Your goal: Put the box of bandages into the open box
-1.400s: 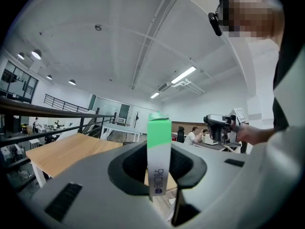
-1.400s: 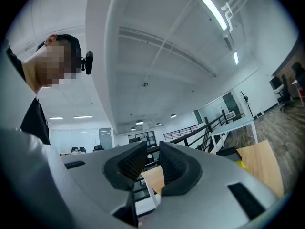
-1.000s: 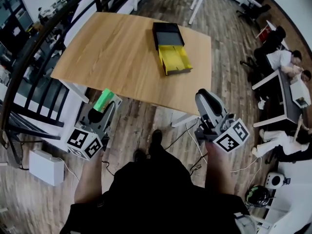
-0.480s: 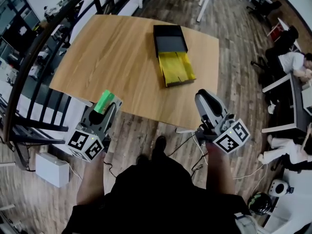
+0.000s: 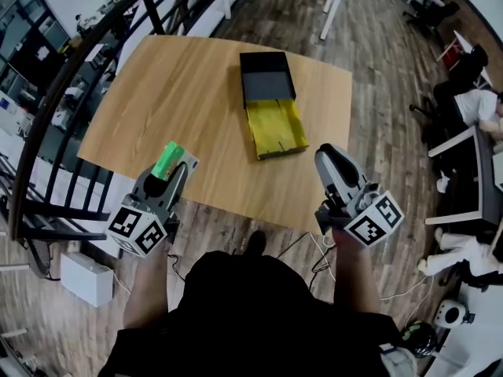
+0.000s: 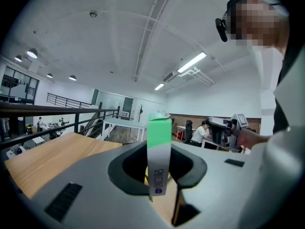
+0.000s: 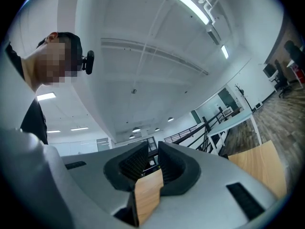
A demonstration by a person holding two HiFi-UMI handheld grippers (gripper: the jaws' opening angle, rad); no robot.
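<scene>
The wooden counter [image 5: 181,93] carries the open box [image 5: 266,75], its yellow tray slid out. At the counter's near edge the left hand-held gripper [image 5: 168,171] clenches the green box of bandages [image 5: 167,159], well apart from the open box. The right hand-held gripper [image 5: 333,160] is empty, its jaws slightly parted.
</scene>
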